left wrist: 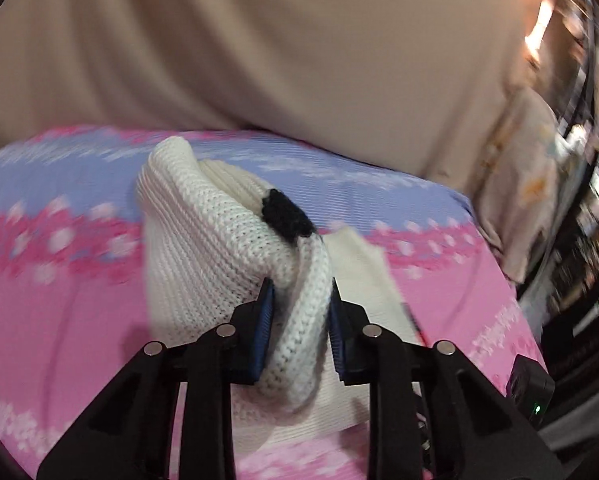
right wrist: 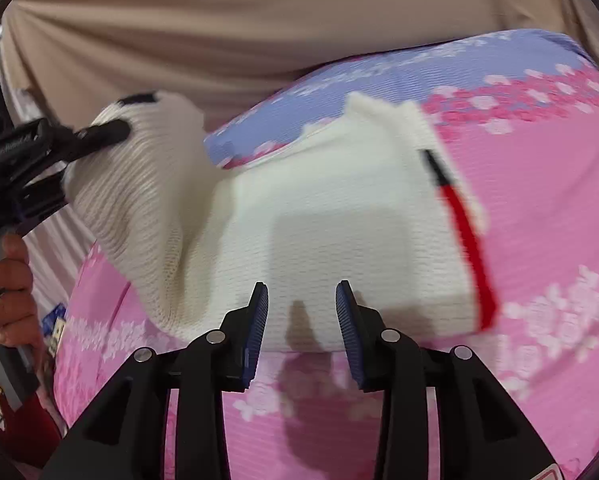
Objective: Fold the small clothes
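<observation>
My left gripper point(left wrist: 301, 312) pinches a fold of the white knit sweater point(right wrist: 319, 232), lifting it off the pink floral sheet point(right wrist: 539, 240); my right gripper point(right wrist: 301, 320) hovers spread.

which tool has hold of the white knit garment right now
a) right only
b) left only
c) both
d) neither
b) the left tool is pinched on a bunched fold of the white knit garment, lifting that side, while the right tool hangs open above the cloth with nothing between its fingers.
</observation>
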`<action>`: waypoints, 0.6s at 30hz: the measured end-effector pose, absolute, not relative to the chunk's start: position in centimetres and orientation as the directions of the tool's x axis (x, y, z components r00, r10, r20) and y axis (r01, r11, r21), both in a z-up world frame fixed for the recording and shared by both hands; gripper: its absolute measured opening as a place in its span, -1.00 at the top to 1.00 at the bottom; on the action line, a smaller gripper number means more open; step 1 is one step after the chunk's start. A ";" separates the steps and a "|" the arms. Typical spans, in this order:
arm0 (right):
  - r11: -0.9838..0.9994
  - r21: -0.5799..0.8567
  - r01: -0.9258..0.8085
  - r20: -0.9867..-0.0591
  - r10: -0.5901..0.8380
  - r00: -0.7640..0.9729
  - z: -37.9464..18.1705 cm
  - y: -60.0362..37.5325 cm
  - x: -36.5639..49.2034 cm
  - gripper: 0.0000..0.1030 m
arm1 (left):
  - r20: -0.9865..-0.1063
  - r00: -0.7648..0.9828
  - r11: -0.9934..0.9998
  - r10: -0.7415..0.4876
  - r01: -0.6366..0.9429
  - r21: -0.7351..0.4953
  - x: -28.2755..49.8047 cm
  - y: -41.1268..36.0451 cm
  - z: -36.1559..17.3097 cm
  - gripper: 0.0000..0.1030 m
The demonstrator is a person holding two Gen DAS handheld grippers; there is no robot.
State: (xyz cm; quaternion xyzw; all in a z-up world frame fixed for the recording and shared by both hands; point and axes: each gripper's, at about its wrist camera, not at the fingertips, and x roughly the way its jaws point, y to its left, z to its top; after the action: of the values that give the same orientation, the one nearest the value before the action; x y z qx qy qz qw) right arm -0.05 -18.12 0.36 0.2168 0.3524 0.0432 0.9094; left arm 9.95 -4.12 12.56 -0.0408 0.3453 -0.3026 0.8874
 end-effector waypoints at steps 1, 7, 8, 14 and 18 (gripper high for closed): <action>0.899 0.427 0.094 -0.623 0.217 0.751 0.2 -18.7 -0.3 0.30 | -0.604 0.542 0.790 -0.584 0.552 -0.268 9.7 -7.1 12.0 0.53; 0.885 0.423 0.194 -0.644 0.143 0.752 -0.7 -22.0 -2.5 0.29 | -0.750 0.406 0.763 -0.523 0.615 -0.199 8.8 -17.1 3.4 0.39; 0.884 0.421 0.202 -0.645 0.136 0.752 -0.6 -22.8 -3.0 0.27 | -0.711 0.445 0.760 -0.544 0.621 -0.192 7.6 -16.4 3.8 0.10; 0.871 0.471 0.140 -0.591 0.193 0.784 1.6 -24.3 -2.9 -0.15 | -0.574 0.603 0.773 -0.554 0.628 -0.088 3.3 -9.1 8.6 -0.77; 0.847 0.529 0.050 -0.554 0.299 0.777 2.7 -23.2 0.6 -0.38 | -0.664 0.637 0.860 -0.392 0.510 -0.018 5.2 -5.5 6.7 -0.77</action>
State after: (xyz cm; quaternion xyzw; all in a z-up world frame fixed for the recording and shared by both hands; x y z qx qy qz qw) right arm 0.62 -23.22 2.66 0.2677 0.3268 0.0689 0.9038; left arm 5.17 -5.49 6.68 0.0857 0.3446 -0.2504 0.9007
